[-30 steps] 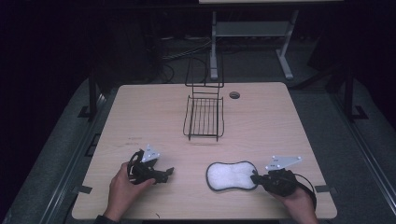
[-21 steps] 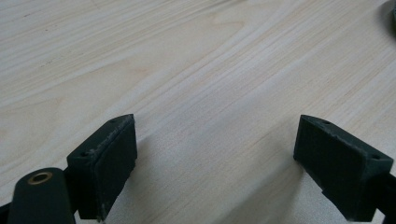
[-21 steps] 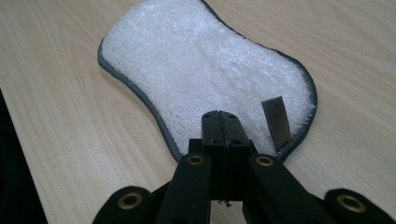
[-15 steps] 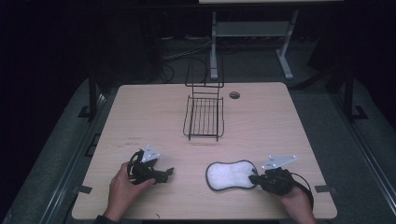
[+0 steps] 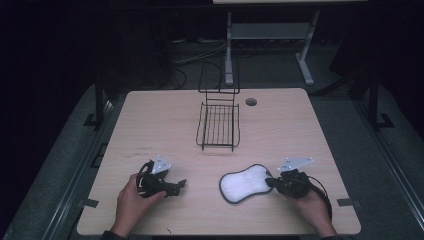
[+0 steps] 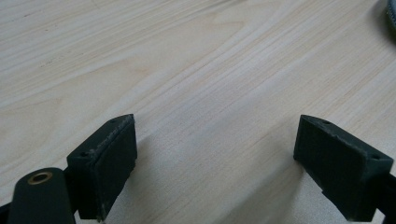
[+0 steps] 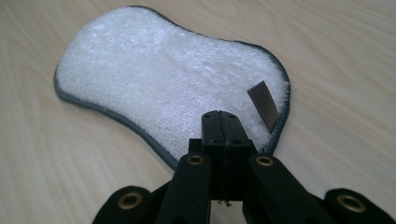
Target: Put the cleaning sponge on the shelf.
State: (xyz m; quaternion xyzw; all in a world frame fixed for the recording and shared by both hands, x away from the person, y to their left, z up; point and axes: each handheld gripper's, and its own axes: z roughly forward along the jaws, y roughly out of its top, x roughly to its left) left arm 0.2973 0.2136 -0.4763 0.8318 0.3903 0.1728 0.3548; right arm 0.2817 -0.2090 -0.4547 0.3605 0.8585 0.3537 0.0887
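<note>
right hand-held gripper (image 5: 270, 182) closer against pad (image 5: 245, 183)

The worktop (image 5: 165, 115) is made of light wood with wavy lines in it. A black wire basket (image 5: 218, 125) stands on it near the far middle. A small round hole (image 5: 251, 102) sits just to the right of the basket. A white fluffy pad (image 5: 246, 183) with a dark edge lies flat near the front right.
</note>
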